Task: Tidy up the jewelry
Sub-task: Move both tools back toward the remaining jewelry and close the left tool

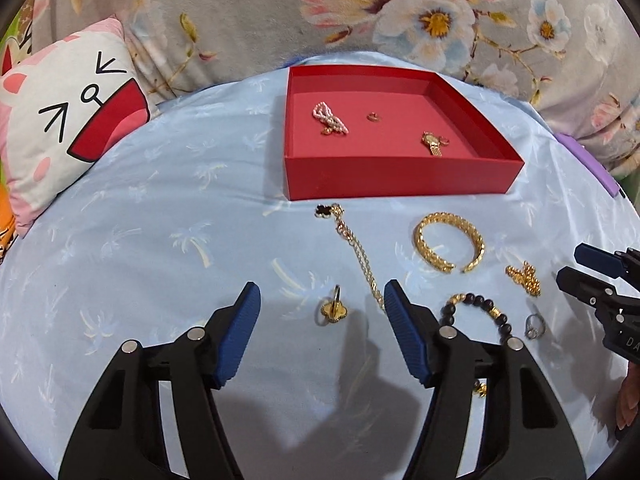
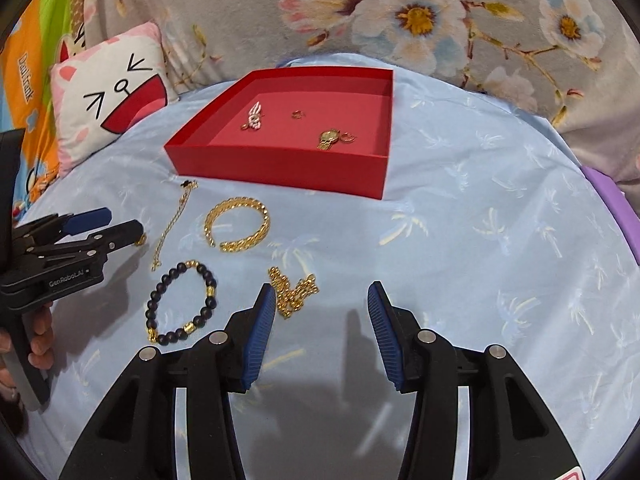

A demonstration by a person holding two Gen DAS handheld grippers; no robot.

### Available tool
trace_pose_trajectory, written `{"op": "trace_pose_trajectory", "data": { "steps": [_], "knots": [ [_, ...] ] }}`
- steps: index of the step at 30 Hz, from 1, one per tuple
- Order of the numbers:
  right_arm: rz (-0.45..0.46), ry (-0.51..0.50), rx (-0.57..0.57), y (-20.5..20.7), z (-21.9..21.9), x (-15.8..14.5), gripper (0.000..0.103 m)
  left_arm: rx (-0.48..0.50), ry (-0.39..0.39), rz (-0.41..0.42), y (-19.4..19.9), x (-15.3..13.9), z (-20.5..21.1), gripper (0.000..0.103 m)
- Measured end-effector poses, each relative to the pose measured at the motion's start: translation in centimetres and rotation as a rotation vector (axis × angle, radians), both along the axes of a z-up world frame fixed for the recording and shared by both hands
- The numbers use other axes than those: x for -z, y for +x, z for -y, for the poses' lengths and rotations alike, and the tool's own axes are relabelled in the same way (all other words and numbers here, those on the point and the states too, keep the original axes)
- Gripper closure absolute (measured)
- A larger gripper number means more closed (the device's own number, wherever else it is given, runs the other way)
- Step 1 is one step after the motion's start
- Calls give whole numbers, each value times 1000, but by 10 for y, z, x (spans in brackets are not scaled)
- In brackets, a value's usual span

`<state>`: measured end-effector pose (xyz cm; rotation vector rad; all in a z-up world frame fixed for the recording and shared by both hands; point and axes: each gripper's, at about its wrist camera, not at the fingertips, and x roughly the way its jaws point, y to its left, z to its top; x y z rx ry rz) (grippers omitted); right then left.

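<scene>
Red box [image 1: 400,178] already loaded with 4 bits, 7 left on the sheet [image 1: 160,240]; left gripper [image 1: 322,312] and right gripper [image 2: 322,312] both spread, nothing held

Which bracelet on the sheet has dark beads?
The beaded bracelet, nearest the left gripper. The gold cuff and the chain are all metal, without beads.

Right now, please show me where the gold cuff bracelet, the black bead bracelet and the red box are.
gold cuff bracelet [image 1: 448,242], left wrist view, on its woven band.
black bead bracelet [image 2: 182,304], right wrist view, on a dark bead of its upper arc.
red box [image 1: 400,178], left wrist view, on its near outer wall.
</scene>
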<state>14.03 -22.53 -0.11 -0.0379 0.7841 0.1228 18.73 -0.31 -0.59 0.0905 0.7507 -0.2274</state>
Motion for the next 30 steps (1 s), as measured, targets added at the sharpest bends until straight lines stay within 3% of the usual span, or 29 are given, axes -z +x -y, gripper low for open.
{"op": "trace_pose_trajectory", "data": {
  "steps": [5, 10, 14, 16, 19, 30],
  "knots": [
    [-14, -25, -21, 1, -9, 8, 55, 24, -33, -34, 3, 5, -3, 48],
    [-18, -33, -28, 1, -12, 12, 55, 38, -58, -84, 9, 12, -4, 70],
    [-24, -31, -26, 3, -11, 14, 55, 38, -66, -84, 10, 12, -4, 74],
    [-23, -29, -25, 2, -11, 14, 55, 44, -67, -85, 10, 13, -4, 89],
    [-20, -34, -26, 2, -12, 14, 55, 52, -76, -83, 9, 12, -4, 97],
    [-16, -26, -17, 7, -11, 13, 55, 69, -97, -45, -3, -3, -5, 100]
  ]
}}
